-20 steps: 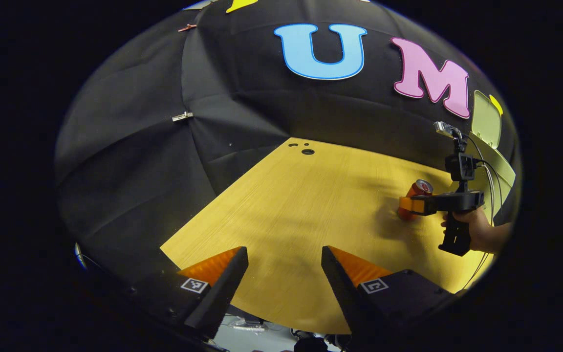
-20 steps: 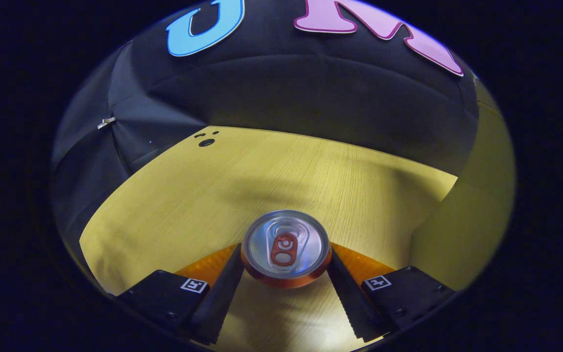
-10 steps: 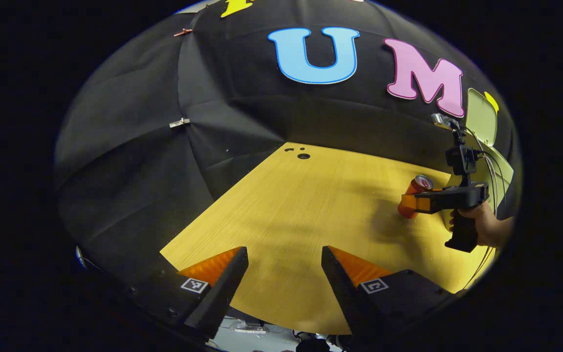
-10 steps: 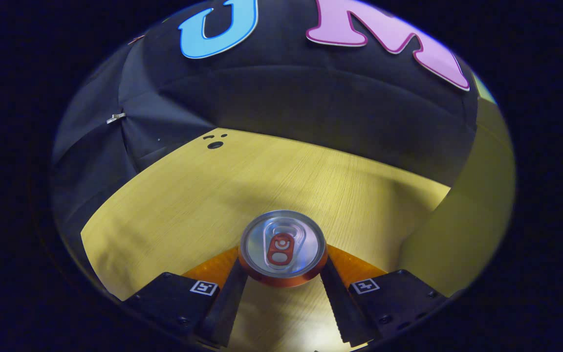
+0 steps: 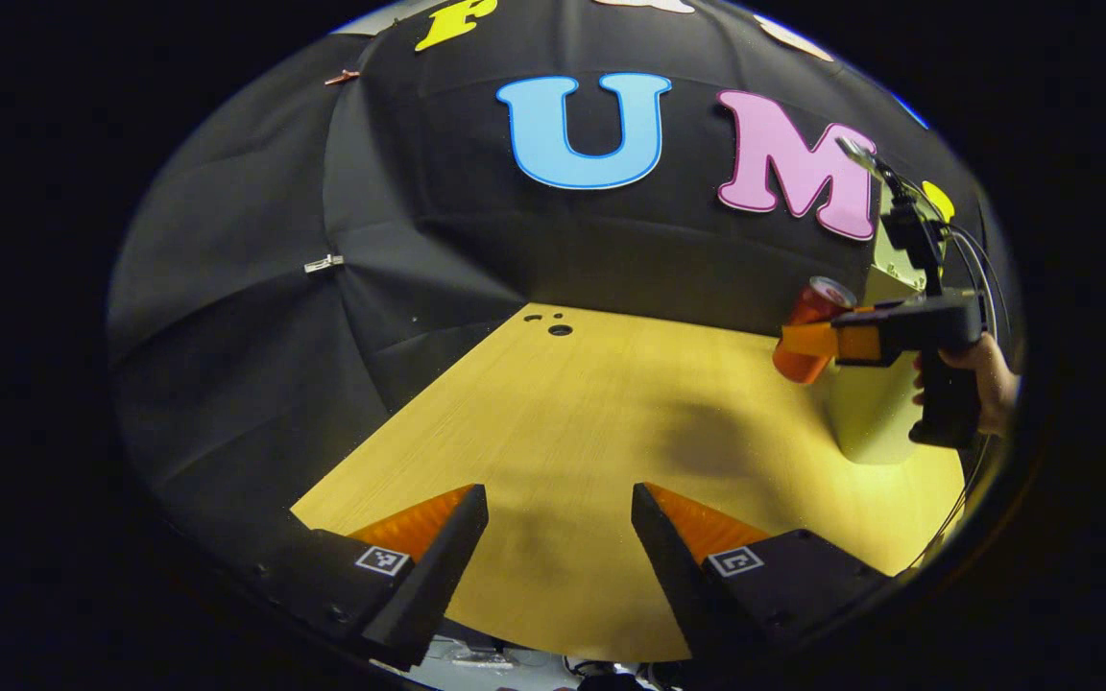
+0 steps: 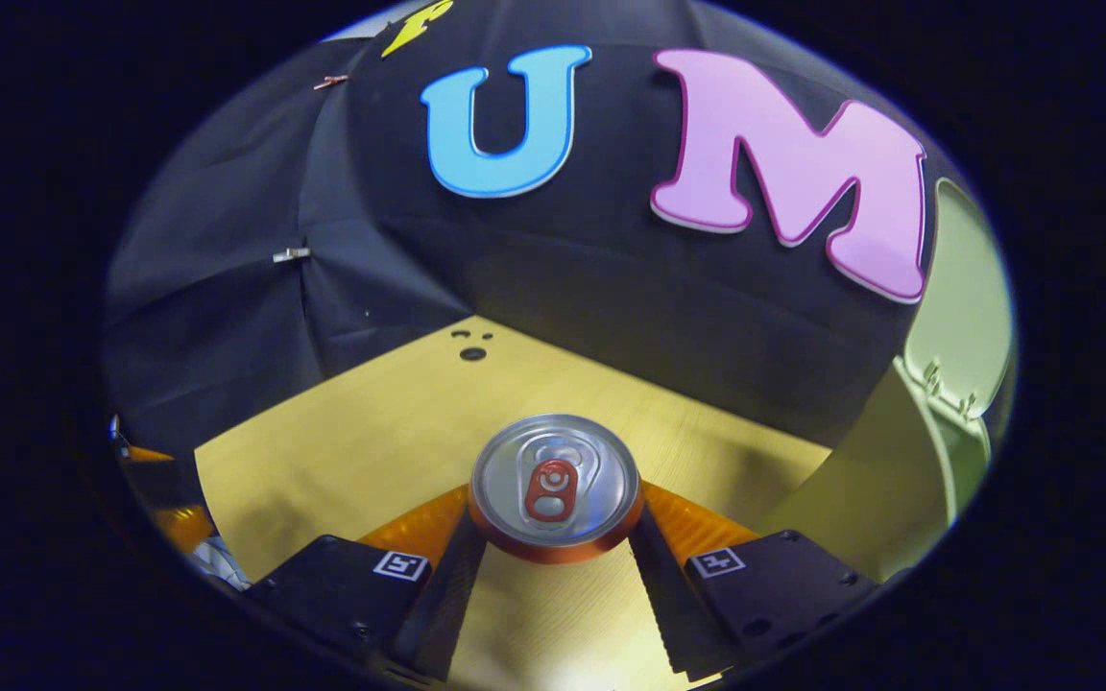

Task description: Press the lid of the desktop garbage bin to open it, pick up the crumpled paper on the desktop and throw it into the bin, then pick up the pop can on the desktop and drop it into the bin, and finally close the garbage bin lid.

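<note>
Right gripper view, nearest first: right gripper (image 6: pixel 558 523) clamped on the pop can (image 6: pixel 556 485), both fingers pressed against its sides just under the silver top. Can held upright, red pull tab facing the camera, raised clear of the wooden desktop (image 6: pixel 371 422). Off to the far right, the pale green garbage bin (image 6: pixel 860 499), standing close beside the gripper, its lid (image 6: pixel 966 317) swung up and open against the black cloth wall (image 6: pixel 563 278). At the left edge, low, a small part of the other gripper, too cropped to read. Farther back, a round hole and two small ones (image 6: pixel 472 352) in the desktop near the wall.

Left gripper view, nearest first: left gripper (image 5: pixel 560 537) low over the near edge of the desktop (image 5: pixel 563 432), fingers apart with nothing between them. Beyond, across a bare stretch of wood, a soft shadow. Farther right, the right gripper (image 5: pixel 807 341) held by a hand (image 5: pixel 985 369), gripping the orange can (image 5: pixel 807 326) in the air, tilted a little, in front of the upper wall of the bin (image 5: pixel 865 413). Cables looping from the top of that gripper. Behind it, the raised lid partly hidden. Crumpled paper: cannot tell where.
</note>
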`<action>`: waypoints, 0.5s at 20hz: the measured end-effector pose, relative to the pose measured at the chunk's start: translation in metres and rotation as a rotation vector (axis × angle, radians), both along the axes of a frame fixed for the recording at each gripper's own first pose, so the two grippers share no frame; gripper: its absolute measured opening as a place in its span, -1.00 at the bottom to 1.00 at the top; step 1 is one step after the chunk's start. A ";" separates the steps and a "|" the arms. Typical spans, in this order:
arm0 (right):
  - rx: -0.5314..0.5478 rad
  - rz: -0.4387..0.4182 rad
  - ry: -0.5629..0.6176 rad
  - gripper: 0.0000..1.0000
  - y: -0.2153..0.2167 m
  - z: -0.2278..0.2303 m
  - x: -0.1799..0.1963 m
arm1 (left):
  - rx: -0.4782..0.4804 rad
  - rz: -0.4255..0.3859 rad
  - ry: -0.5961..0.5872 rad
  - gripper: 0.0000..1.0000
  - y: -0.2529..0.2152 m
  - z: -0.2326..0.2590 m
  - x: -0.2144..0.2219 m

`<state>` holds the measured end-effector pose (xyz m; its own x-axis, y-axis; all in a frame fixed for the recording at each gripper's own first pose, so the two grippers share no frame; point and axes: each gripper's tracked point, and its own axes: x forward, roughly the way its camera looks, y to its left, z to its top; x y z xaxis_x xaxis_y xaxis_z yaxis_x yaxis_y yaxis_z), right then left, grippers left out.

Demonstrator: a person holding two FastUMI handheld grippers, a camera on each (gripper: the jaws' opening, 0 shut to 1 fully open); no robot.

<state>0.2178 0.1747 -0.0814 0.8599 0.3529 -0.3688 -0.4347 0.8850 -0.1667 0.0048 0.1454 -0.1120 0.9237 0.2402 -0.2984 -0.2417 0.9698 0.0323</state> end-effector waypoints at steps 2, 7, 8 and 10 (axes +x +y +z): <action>0.018 -0.007 -0.050 0.66 -0.003 0.035 -0.005 | -0.025 -0.023 -0.015 0.94 -0.003 0.001 0.002; 0.008 -0.041 -0.165 0.66 -0.018 0.107 -0.016 | -0.008 -0.080 -0.025 0.94 0.003 -0.002 0.006; 0.019 -0.060 -0.177 0.65 -0.024 0.118 -0.019 | -0.002 -0.091 -0.026 0.94 0.006 -0.002 0.007; 0.031 -0.114 -0.207 0.65 -0.041 0.138 -0.028 | -0.005 -0.112 -0.031 0.94 0.010 -0.001 0.008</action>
